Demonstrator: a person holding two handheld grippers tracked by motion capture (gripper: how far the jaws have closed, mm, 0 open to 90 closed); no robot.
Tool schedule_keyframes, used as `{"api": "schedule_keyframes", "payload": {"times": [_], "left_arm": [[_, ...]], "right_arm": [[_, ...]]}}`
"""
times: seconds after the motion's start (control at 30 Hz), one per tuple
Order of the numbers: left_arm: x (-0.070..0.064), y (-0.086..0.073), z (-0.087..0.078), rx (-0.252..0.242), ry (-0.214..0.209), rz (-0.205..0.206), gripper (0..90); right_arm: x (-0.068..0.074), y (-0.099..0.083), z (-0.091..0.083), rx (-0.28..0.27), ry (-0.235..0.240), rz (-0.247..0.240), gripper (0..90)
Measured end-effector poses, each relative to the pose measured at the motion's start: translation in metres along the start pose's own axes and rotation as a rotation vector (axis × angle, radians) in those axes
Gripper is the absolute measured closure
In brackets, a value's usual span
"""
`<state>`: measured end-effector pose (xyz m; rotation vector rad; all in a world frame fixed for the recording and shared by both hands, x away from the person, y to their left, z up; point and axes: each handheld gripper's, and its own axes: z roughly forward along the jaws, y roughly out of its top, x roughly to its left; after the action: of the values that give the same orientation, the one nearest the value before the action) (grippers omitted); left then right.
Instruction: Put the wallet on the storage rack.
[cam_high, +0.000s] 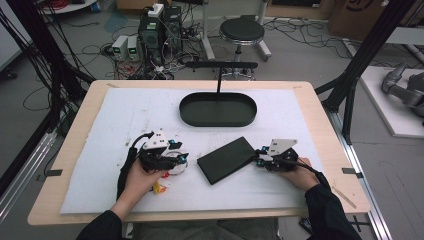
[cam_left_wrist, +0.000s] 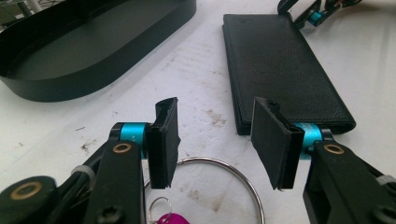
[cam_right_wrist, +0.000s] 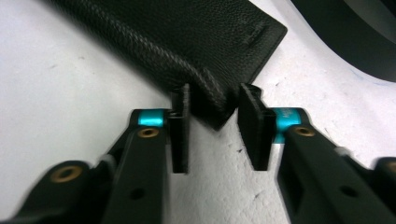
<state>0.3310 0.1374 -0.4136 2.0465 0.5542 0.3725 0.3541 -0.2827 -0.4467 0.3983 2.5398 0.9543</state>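
Note:
A black leather wallet (cam_high: 226, 159) lies flat in the middle of the white mat (cam_high: 120, 120). My right gripper (cam_high: 257, 161) is at its right corner. In the right gripper view the gripper (cam_right_wrist: 215, 93) is open, its jaws standing either side of the wallet's corner (cam_right_wrist: 212, 105) with small gaps. My left gripper (cam_high: 182, 158) is left of the wallet, open over a metal key ring (cam_left_wrist: 224, 179) with a pink tag (cam_left_wrist: 170, 218). The wallet (cam_left_wrist: 280, 65) lies just beyond the left gripper's (cam_left_wrist: 217, 109) right jaw.
A black oval tray (cam_high: 217, 120) stands on the mat behind the wallet, with an upright post (cam_high: 219, 80) at its back. The tray (cam_left_wrist: 93, 51) is to the front left in the left gripper view. Yellow and red tags (cam_high: 161, 186) lie by the left hand.

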Motion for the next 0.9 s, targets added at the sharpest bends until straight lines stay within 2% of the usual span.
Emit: {"api": "schedule_keyframes", "payload": {"times": [0.13, 0.23, 0.3, 0.33, 0.4, 0.5, 0.53, 0.57, 0.7, 0.77, 0.8, 0.83, 0.9], "left_arm": [[-0.002, 0.001, -0.001, -0.016, -0.015, 0.0, 51.4], [-0.002, 0.001, -0.002, -0.022, -0.027, 0.007, 51.4], [-0.003, 0.001, -0.002, -0.027, -0.036, 0.007, 50.7], [-0.003, 0.001, -0.001, -0.032, -0.047, 0.011, 50.7], [-0.004, 0.001, -0.001, -0.034, -0.057, 0.018, 50.6], [-0.006, 0.001, 0.0, -0.038, -0.069, 0.031, 50.3], [-0.007, 0.002, 0.0, -0.038, -0.074, 0.04, 50.3], [-0.01, 0.002, 0.002, -0.037, -0.082, 0.06, 50.1], [-0.016, 0.004, 0.005, -0.033, -0.091, 0.101, 49.4], [-0.019, 0.005, 0.006, -0.026, -0.092, 0.133, 48.0], [-0.019, 0.005, 0.006, -0.026, -0.092, 0.133, 47.7], [-0.022, 0.006, 0.009, -0.027, -0.091, 0.165, 47.3], [-0.024, 0.006, 0.01, -0.025, -0.093, 0.179, 46.7]], "right_arm": [[0.002, 0.002, -0.001, 0.004, 0.005, -0.001, 76.2], [0.002, 0.003, -0.003, -0.008, 0.04, 0.022, 78.1], [0.002, 0.004, -0.004, -0.015, 0.045, 0.033, 78.4], [0.0, 0.004, -0.006, -0.032, 0.072, 0.066, 78.9], [-0.003, 0.004, -0.009, -0.058, 0.098, 0.119, 79.2], [-0.009, 0.004, -0.013, -0.09, 0.124, 0.175, 79.4], [-0.009, 0.004, -0.013, -0.09, 0.124, 0.175, 79.4], [-0.011, 0.005, -0.015, -0.096, 0.136, 0.209, 79.5], [-0.016, 0.008, -0.018, -0.128, 0.152, 0.289, 79.7], [-0.017, 0.01, -0.018, -0.133, 0.163, 0.321, 79.9], [-0.018, 0.01, -0.018, -0.134, 0.163, 0.332, 79.9], [-0.018, 0.011, -0.018, -0.137, 0.165, 0.345, 79.9], [-0.019, 0.013, -0.019, -0.143, 0.173, 0.371, 79.9]]}}
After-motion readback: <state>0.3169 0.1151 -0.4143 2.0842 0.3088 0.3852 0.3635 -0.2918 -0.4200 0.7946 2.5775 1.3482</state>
